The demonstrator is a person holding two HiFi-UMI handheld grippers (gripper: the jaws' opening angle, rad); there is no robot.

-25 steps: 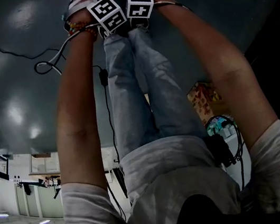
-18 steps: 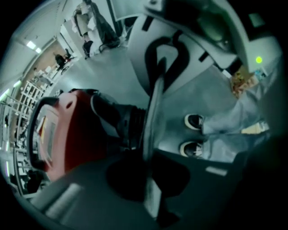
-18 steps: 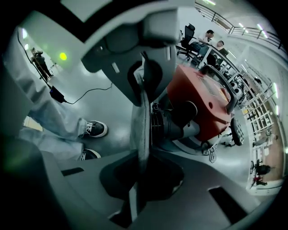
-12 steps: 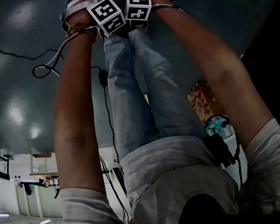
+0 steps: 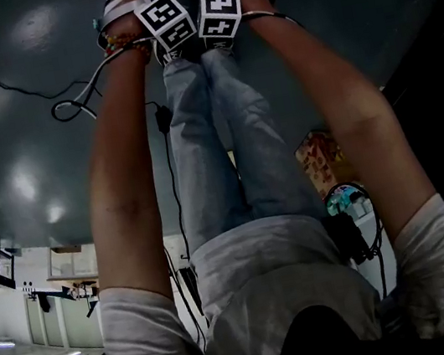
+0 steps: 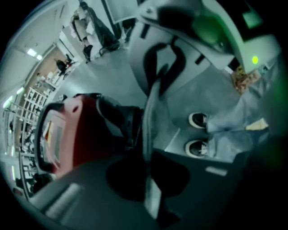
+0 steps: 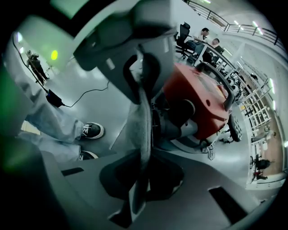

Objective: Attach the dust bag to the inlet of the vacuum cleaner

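Both the left gripper (image 6: pixel 148 164) and right gripper (image 7: pixel 143 166) clamp their jaws on a thin, limp grey dust bag (image 6: pixel 152 112) beside the glossy red vacuum cleaner (image 6: pixel 76 130).

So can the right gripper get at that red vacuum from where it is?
Probably yes. The right gripper, shut on the bag, hangs right beside the vacuum, and I see nothing standing between them. Its jaws are full, though, so it could only bring the bag up against it.

Glossy grey floor (image 5: pixel 24 165), office desks (image 7: pixel 208 48), ceiling lights (image 6: pixel 32 52)
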